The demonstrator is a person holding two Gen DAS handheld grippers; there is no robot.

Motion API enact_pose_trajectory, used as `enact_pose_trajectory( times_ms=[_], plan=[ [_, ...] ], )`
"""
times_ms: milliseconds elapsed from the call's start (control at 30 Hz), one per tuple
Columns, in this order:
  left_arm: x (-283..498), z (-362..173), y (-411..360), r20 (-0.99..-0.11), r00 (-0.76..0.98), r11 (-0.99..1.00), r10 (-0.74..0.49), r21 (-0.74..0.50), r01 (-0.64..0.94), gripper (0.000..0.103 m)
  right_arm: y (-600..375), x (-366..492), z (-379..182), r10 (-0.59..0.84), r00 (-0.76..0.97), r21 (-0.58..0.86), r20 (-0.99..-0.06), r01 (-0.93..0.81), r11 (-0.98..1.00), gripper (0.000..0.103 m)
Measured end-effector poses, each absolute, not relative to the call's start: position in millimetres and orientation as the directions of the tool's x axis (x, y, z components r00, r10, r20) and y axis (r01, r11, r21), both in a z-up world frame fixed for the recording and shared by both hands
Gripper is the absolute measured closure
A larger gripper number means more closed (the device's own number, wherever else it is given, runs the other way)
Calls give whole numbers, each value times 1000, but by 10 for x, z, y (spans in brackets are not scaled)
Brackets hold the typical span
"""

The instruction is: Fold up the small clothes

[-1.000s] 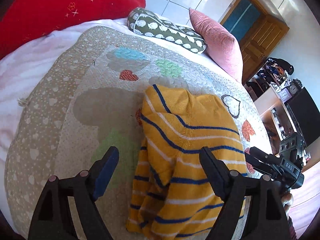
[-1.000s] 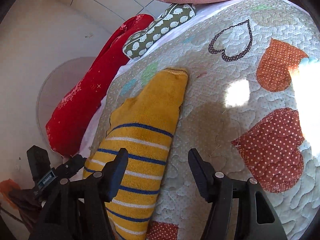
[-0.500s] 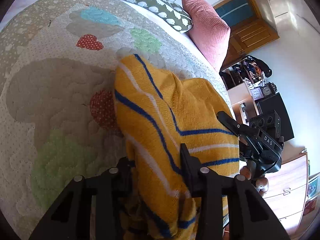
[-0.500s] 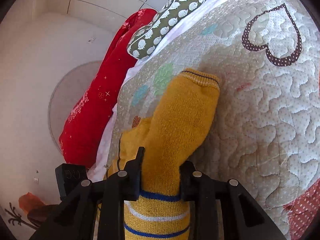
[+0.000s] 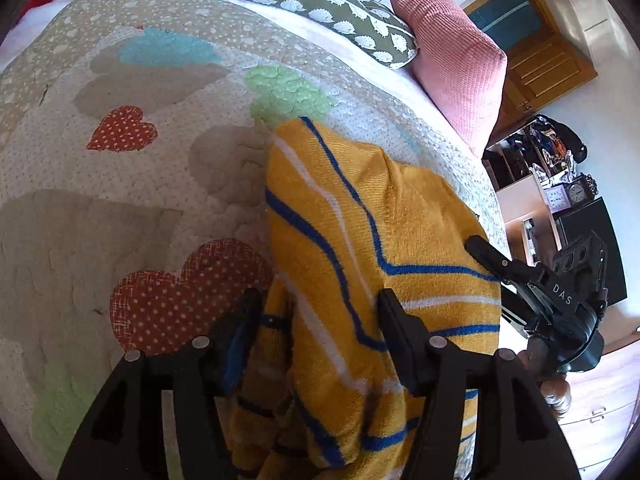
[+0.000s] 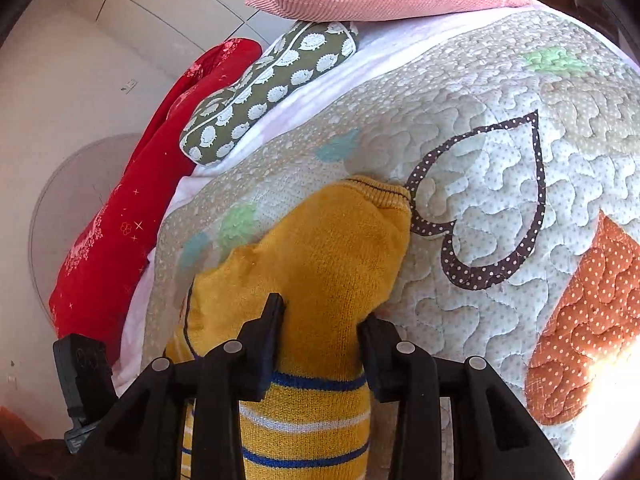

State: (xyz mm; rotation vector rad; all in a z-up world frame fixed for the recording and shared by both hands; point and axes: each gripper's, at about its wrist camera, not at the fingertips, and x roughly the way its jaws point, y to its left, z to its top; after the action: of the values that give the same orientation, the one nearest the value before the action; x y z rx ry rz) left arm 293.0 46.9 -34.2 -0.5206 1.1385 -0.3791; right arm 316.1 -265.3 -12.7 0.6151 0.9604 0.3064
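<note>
A small yellow sweater [image 5: 360, 248] with blue and white stripes lies bunched on the heart-patterned quilt [image 5: 120, 184]. My left gripper [image 5: 316, 312] is shut on a thick fold of the sweater's striped body. My right gripper [image 6: 320, 320] is shut on the sweater [image 6: 328, 248] near its plain yellow sleeve, whose ribbed cuff [image 6: 384, 194] rests on the quilt [image 6: 500, 208]. The right gripper [image 5: 520, 280] also shows in the left wrist view at the sweater's right edge. The left gripper shows at the lower left of the right wrist view [image 6: 80, 384].
A green patterned bolster [image 5: 320, 12] and a pink pillow [image 5: 448, 56] lie at the head of the bed. A red blanket [image 6: 132, 216] lies along the far side. Shelves and a dresser with a clock [image 5: 576, 192] stand past the bed's right edge.
Both grippers went from open over the sweater to shut on it. The sweater has been gathered and drawn up, with its sleeve shifted across the quilt.
</note>
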Motion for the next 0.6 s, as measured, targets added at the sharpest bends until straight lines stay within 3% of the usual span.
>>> enact_pose_trajectory(
  times_ms=[167,300,367,600],
  plan=[
    [2594,49,641,-768,482,889,-422,-456,51,44,-2717,2724,268,462,635,552,-619,-66,831,62],
    [2220,216,670,-737,532,894,-417,-438,93,44,-2579,2253,493,534,633,570,-560,-173,803,67],
    [2094,114,620,-748,507,891,-428,-443,99,44,-2489,2084,433,566,610,597,-554,-183,781,73],
    [2100,-449,579,-805,418,886,-422,-463,3,42,-2359,2094,-152,491,581,553,-649,-83,829,73]
  ],
)
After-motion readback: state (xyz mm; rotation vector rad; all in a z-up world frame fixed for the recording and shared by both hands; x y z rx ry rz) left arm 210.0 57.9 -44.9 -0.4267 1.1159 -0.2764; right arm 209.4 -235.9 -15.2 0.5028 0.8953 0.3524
